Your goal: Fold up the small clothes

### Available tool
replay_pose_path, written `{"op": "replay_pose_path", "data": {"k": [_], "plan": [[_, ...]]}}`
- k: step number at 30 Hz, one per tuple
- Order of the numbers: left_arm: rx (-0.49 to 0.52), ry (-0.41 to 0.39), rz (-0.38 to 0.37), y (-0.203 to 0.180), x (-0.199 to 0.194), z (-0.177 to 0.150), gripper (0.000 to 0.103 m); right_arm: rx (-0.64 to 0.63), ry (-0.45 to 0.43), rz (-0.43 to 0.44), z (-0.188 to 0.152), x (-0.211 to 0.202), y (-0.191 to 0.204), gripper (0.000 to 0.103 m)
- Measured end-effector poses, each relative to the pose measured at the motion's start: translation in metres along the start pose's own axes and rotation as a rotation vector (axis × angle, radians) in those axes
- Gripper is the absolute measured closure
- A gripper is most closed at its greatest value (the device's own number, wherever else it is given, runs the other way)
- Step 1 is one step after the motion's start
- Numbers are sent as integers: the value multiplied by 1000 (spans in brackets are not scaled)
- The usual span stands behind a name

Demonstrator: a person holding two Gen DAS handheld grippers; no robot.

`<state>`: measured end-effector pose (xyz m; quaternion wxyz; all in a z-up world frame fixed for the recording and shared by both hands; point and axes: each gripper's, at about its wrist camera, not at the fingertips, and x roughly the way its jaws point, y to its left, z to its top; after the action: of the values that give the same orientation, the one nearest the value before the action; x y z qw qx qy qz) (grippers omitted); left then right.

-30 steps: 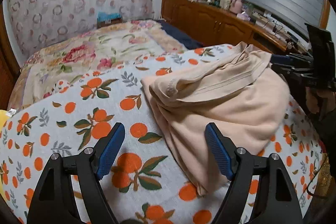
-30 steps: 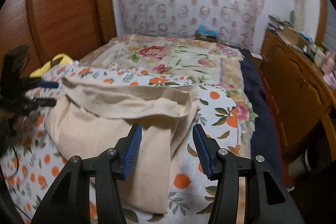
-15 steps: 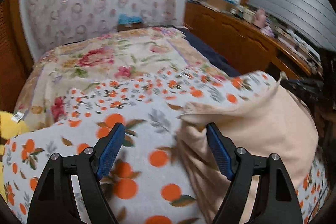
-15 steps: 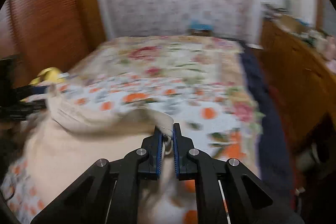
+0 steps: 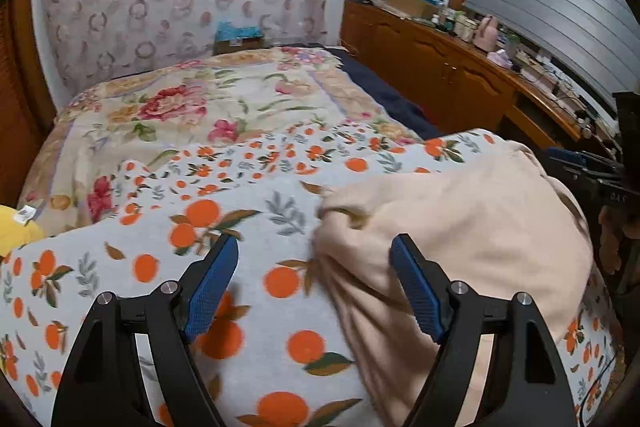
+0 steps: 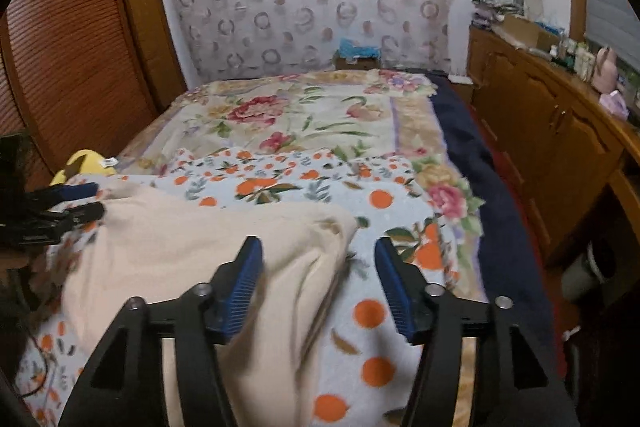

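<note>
Looking at your left hand-held gripper (image 5: 314,287), the blue pads are spread wide with nothing between them. It hangs over the orange-print blanket (image 5: 224,223), with its right pad (image 5: 416,291) in front of the near-left edge of the garment (image 5: 460,227); whether it touches the cloth I can't tell.

Your right hand-held gripper (image 6: 318,287) is spread wide too and holds nothing. Its left pad (image 6: 240,287) sits over the garment (image 6: 208,247), and its right pad is out past the garment's right edge, over the blanket (image 6: 376,311).

The garment is a pale peach piece, lying bunched and rounded on the blanket on the bed, not flat. From the left wrist view it has a puckered fold at its upper-left corner, and its near edge runs down out of the frame. From the right wrist view its right corner droops in soft folds toward the gripper.

Each camera catches the other gripper too: yours on the right (image 5: 588,167) pokes in at the far right side of the garment, and the left one (image 6: 60,203) shows at the garment's far left corner, pads apart.

Beyond the garment there's a floral quilt (image 6: 300,115) further up the bed, a yellow thing (image 6: 86,163) off to the garment's left, and a wood cabinet (image 6: 552,131) off to its right with clutter on top.
</note>
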<state>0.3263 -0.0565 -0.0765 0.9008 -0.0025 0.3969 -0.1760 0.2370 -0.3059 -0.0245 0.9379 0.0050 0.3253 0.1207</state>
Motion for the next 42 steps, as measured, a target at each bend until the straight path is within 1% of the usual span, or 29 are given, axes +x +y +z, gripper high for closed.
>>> {"op": "replay_pose_path", "data": {"k": [2,4,7,11,13,14,15,16,17,18,19,20,21,24,27,31,34,37,42], "plan": [[9,24,-13,-5,5,-2,23,-14,15,-3,-3,3,-2,36],[14,51,-22,-9,11,-5,23,-16,53,-8,-6,11,-4,36],[6,59,-26,-10,15,-10,23,6,102,-27,-7,20,-9,36],[9,60,-34,-13,16,-11,24,47,118,25,-7,25,-15,36],[14,58,-50,-15,15,-11,32,54,126,42,-8,27,-17,36],[18,59,-59,-16,15,-11,40,57,130,52,-8,27,-16,40],[21,59,-71,-18,15,-12,51,56,135,64,-8,28,-16,44],[23,62,-94,-20,14,-12,58,49,128,64,-8,27,-15,47],[25,69,-118,-22,14,-12,67,41,122,69,-7,28,-14,57],[30,67,-121,-24,13,-11,74,33,115,80,-8,28,-12,69],[38,65,-123,-27,12,-11,80,22,116,94,-8,29,-9,73],[38,65,-135,-28,11,-10,87,12,119,95,-7,31,-8,82],[36,59,-142,-28,8,-9,90,7,123,105,-7,31,-8,84],[32,13,-167,-30,-11,-7,92,-20,97,86,-5,25,-7,86],[22,-47,-201,-29,-45,-7,92,-52,12,93,2,3,2,86],[11,-129,-221,-24,-88,-12,92,-116,-89,113,16,-28,24,87],[-9,-200,-196,-11,-123,-20,92,-169,-136,139,27,-44,46,87],[-50,-271,-148,13,-159,-35,92,-225,-171,175,34,-50,71,87],[-130,-338,-65,55,-204,-64,92,-295,-198,261,52,-39,108,87]]}}
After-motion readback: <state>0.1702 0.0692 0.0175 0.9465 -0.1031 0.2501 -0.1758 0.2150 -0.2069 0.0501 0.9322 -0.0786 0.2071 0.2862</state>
